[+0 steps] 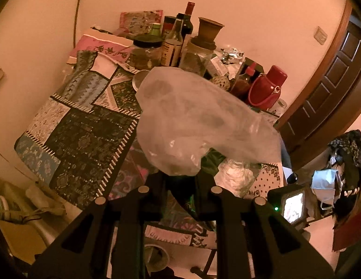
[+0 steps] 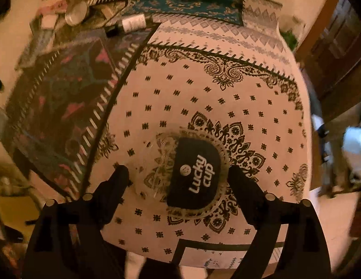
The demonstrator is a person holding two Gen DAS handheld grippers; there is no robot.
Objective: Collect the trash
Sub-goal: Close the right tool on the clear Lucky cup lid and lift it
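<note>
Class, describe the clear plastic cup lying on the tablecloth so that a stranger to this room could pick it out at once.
Start at the patchwork tablecloth and find its pale panel dotted with small dark motifs. Near the dark medallion printed on that panel, a clear plastic cup lies on its side between the open right tongs. Its dark label reading "Lucky cup" appears on nothing else nearby.

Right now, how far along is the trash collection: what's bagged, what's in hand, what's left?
Done: the left gripper is shut on the clear plastic bag; whether it holds trash can't be told. In hand: the right gripper stands open around the Lucky Cup lid on the tablecloth, not gripping. Left: gripping and bagging it.
</note>
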